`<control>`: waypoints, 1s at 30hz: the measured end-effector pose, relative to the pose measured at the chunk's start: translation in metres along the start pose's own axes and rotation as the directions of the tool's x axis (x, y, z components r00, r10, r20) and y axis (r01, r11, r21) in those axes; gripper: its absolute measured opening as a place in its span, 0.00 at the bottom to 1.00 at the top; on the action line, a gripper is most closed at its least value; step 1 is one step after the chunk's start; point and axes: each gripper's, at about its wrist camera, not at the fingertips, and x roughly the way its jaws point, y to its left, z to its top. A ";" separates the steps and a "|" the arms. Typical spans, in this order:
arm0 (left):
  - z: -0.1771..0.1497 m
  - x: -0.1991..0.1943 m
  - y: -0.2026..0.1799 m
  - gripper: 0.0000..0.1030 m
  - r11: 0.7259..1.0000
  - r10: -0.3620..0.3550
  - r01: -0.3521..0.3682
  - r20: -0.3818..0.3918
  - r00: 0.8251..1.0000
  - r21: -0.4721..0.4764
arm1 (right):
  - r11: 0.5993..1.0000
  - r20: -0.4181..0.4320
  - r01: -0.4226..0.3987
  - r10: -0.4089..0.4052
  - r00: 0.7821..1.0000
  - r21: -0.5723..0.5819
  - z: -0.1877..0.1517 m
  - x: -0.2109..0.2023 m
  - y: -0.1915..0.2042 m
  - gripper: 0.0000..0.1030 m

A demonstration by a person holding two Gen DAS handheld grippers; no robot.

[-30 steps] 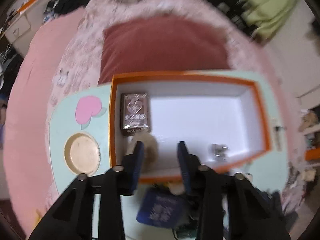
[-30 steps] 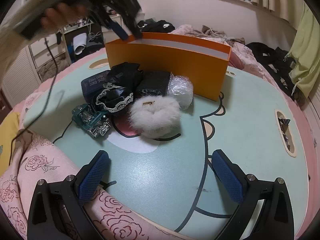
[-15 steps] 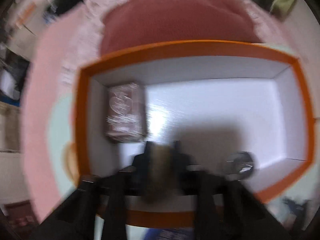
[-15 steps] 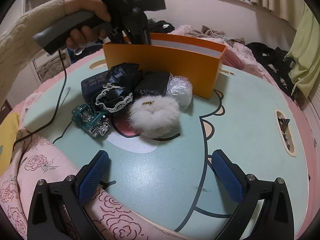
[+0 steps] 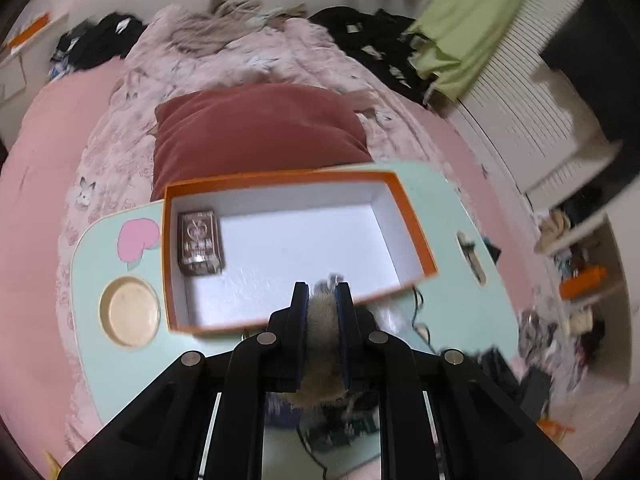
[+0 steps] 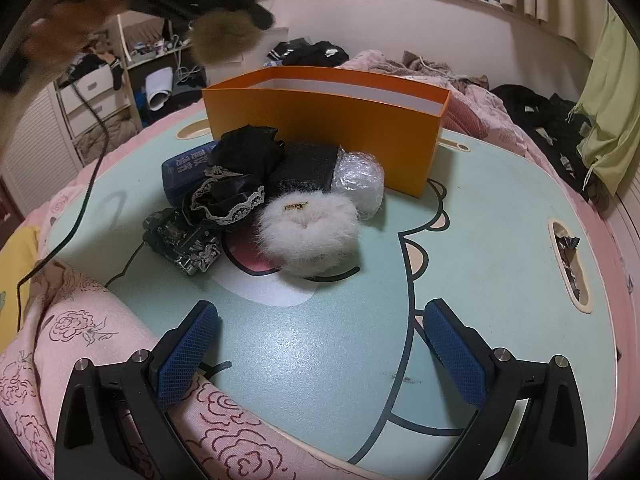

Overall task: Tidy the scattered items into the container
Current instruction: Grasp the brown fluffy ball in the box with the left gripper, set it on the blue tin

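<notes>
My left gripper [image 5: 322, 294] is shut on a brown fur pompom [image 5: 323, 340] and holds it above the near wall of the orange box [image 5: 280, 176]. A dark brown packet [image 5: 198, 242] lies in the box's left end. In the right wrist view the pompom [image 6: 224, 40] hangs high above the box [image 6: 320, 120], with a hand behind it. My right gripper [image 6: 320, 312] stands open and empty over the table's near edge. Ahead of it lie a white fluffy scrunchie [image 6: 308, 232], black lace cloth [image 6: 236, 184], a blue case [image 6: 184, 166], a bubble-wrapped ball [image 6: 358, 180] and dark green packets [image 6: 180, 240].
The mint cartoon-print table [image 6: 480, 240] rests on pink bedding. It has a round cup recess [image 5: 130, 312] left of the box and a slot [image 6: 568, 256] with wrappers at the right. A red cushion [image 5: 256, 128] lies behind the box. A black cable [image 6: 80, 208] trails at the left.
The left gripper dropped into the box, shut on the brown pompom and rose with it above the box. The right gripper has stayed still.
</notes>
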 end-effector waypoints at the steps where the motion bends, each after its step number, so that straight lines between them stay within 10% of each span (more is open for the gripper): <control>1: -0.009 0.002 -0.003 0.15 1.000 0.014 -0.014 -0.004 1.000 0.013 | 1.000 0.000 0.000 0.000 1.000 0.000 0.000 0.000 0.000 1.00; 9: -0.046 -0.002 0.024 0.26 0.998 0.037 -0.030 0.125 0.991 -0.062 | 1.000 0.001 0.000 0.000 1.000 0.000 -0.001 0.000 -0.001 1.00; 12: -0.084 -0.015 0.031 0.64 0.994 0.073 -0.052 0.233 0.970 -0.096 | 1.000 0.001 0.000 0.000 1.000 0.000 -0.001 0.000 -0.001 1.00; 14: -0.111 -0.016 0.033 0.70 0.993 0.098 -0.076 0.268 0.958 -0.093 | 1.000 0.001 0.001 -0.001 1.000 0.002 -0.001 0.000 -0.001 1.00; 22: -0.176 0.032 0.035 0.71 0.991 0.125 -0.115 0.161 0.979 -0.073 | 1.000 -0.005 0.016 -0.016 1.000 0.005 -0.001 -0.001 0.000 1.00; 25: -0.176 0.050 0.018 1.00 0.957 0.284 -0.291 0.222 0.933 -0.004 | 1.000 -0.007 0.020 -0.020 1.000 0.009 -0.002 -0.001 -0.001 1.00; 30: -0.178 0.053 0.018 1.00 0.965 0.253 -0.262 0.248 0.935 0.002 | 1.000 -0.006 0.020 -0.020 1.000 0.010 -0.002 0.000 -0.002 1.00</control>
